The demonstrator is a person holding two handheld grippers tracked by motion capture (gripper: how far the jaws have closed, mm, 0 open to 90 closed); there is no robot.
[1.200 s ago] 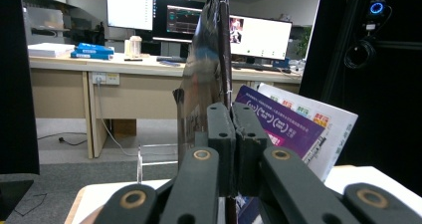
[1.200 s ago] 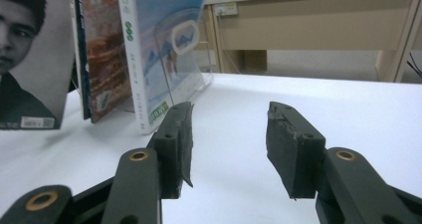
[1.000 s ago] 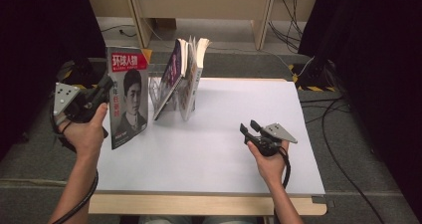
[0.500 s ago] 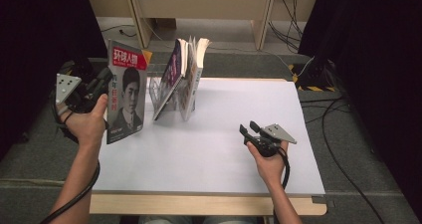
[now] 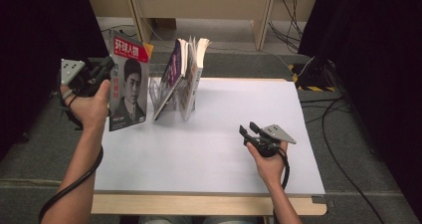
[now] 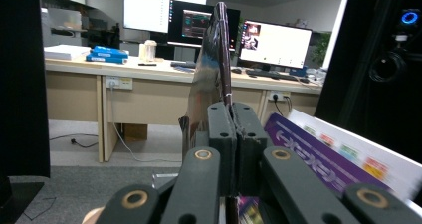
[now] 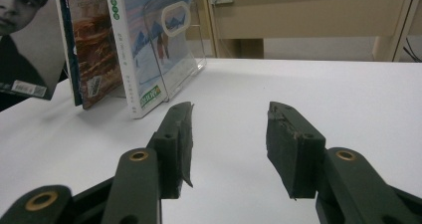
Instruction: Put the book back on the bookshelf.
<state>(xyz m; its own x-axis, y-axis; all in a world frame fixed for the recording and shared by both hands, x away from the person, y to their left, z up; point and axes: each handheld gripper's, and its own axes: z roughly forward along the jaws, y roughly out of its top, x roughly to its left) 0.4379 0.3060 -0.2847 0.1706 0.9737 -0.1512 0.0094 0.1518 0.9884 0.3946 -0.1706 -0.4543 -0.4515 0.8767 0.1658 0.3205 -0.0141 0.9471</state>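
Note:
A magazine (image 5: pixel 128 82) with a red title band and a portrait on its cover is held upright above the table's left edge. My left gripper (image 5: pixel 102 69) is shut on its left edge. In the left gripper view the magazine (image 6: pixel 216 59) rises edge-on from my closed left gripper (image 6: pixel 233 134). Several books (image 5: pixel 181 77) lean in a clear rack (image 5: pixel 158 92) at the table's back. My right gripper (image 5: pixel 247 130) rests open and holds nothing on the white table (image 5: pixel 224 154), pointing toward the books (image 7: pixel 144 45); my right gripper (image 7: pixel 229 134) has its jaws well apart.
A purple-covered book (image 6: pixel 323 154) lies close to the right of my left gripper. The clear rack (image 7: pixel 181 40) has an oval handle hole. Desks and cables stand on the floor beyond the table (image 7: pixel 323 94).
My left hand has raised the magazine higher off the table, slightly up and back. The right gripper has stayed still and open.

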